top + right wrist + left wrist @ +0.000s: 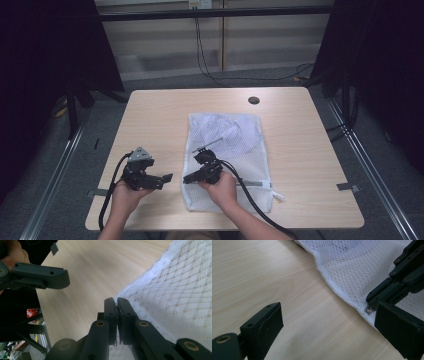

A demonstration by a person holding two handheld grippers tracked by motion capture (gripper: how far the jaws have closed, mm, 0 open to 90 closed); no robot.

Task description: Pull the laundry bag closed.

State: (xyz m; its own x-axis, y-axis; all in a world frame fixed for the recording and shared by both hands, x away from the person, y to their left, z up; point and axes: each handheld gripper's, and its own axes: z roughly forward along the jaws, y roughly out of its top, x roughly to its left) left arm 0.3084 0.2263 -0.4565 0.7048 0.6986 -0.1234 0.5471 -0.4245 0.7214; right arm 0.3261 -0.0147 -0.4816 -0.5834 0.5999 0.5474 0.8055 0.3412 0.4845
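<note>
High view sets a white mesh laundry bag flat on the light wooden table, from the centre toward six o'clock. At the bag's seven o'clock edge sits the right gripper, its jaws pressed together on the small metal zipper pull at the hem; right gripper view shows the two black pads meeting with only a sliver between them, white mesh edge just beyond their tips. At nine o'clock from it, just beside, the left gripper rests low over bare wood with its jaws spread wide and nothing between them, pointing toward three o'clock at the bag's hem
</note>
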